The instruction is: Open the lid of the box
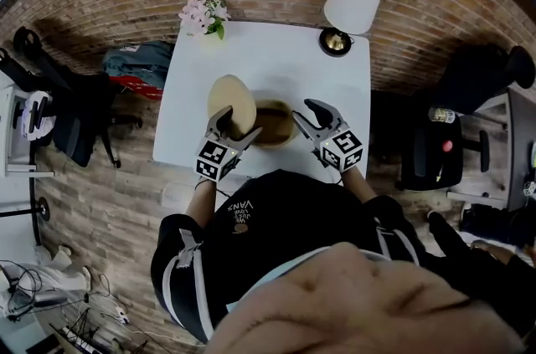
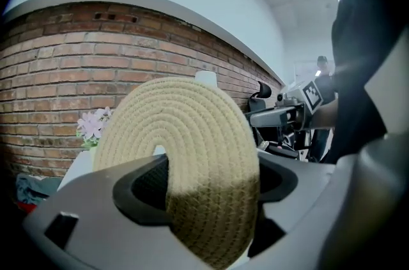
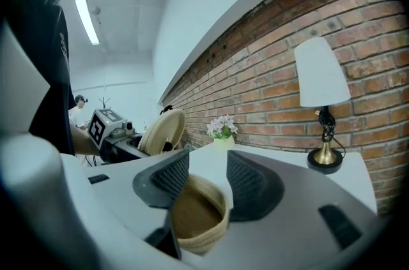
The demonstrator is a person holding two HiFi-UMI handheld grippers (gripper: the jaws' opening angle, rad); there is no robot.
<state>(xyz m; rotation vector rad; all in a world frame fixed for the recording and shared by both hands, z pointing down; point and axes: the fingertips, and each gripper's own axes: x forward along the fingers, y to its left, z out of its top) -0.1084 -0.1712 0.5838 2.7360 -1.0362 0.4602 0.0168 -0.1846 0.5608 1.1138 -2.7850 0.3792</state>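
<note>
On the white table [image 1: 276,59] stands a round woven rope box [image 1: 275,125], uncovered, its brown inside showing [image 3: 195,214]. Its flat coiled lid [image 1: 232,103] is off the box, tilted up on edge to the box's left. My left gripper [image 1: 233,126] is shut on the lid's lower rim; in the left gripper view the lid [image 2: 185,160] fills the space between the jaws of the left gripper [image 2: 204,182]. My right gripper [image 1: 306,113] hovers over the box's right rim. Its jaws [image 3: 208,176] stand apart with only air between them.
A white-shaded lamp [image 1: 352,1] on a brass foot stands at the table's far right corner, and pink flowers in a vase [image 1: 203,13] at the far left. A brick wall runs behind. Dark office chairs [image 1: 435,151] flank the table on both sides.
</note>
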